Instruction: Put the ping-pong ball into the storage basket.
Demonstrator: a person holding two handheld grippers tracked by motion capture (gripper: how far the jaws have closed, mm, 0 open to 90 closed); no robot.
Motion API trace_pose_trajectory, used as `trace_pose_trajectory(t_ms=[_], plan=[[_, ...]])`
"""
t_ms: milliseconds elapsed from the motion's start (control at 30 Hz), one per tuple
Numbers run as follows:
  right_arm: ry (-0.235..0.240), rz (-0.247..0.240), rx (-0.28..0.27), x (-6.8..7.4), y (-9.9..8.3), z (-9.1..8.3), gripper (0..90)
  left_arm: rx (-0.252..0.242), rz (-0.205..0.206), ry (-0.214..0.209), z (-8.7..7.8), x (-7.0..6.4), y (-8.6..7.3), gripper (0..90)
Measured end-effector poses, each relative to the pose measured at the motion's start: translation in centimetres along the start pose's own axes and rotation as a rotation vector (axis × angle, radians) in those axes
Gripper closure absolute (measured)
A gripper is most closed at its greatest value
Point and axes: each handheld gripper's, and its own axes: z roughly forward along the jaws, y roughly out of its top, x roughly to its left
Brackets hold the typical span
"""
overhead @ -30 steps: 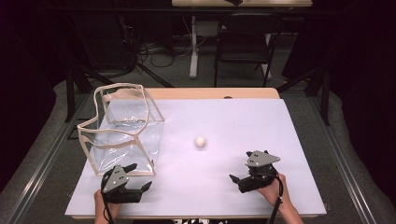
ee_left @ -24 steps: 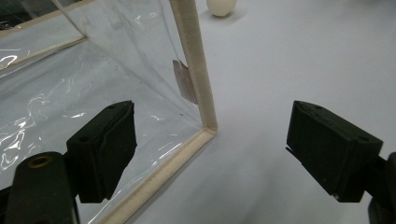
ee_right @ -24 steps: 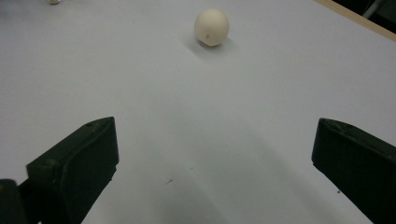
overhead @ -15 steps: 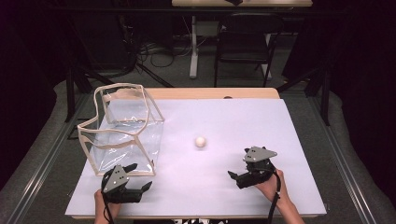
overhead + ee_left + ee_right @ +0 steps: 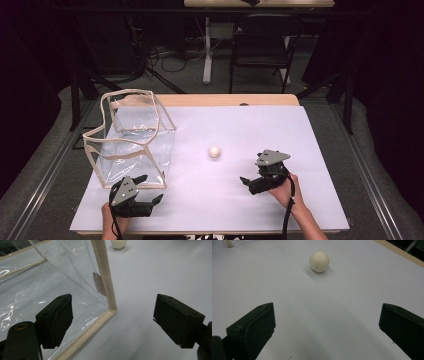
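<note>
Two claws wait near the front edge of the white worktop (image 5: 300, 140). The left claw (image 5: 150, 190) is spread wide and holds nothing. It sits just beside the near corner of the clear plastic box bag with cream cloth edges (image 5: 131, 137). In the left gripper view, that corner (image 5: 111, 308) stands between the two black jaws, but they do not touch it. The right claw (image 5: 246, 181) is also spread wide and holds nothing. It points at the small round cream ball (image 5: 214, 151), which lies near the middle of the worktop, well apart from the bag. In the right gripper view, the ball (image 5: 319, 261) sits ahead of the jaws with bare white top all around it. Lots of open room lies right of the ball, out to the worktop's right edge.
</note>
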Motion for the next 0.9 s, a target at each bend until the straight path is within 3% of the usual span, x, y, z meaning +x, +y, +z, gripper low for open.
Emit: trace_pose_trajectory(t_ms=[900], plan=[[0.027,0.001,0.014,-1.2,2.2,2.5,0.5,-0.005,0.001,0.001,0.0,0.1,0.0,16.1]])
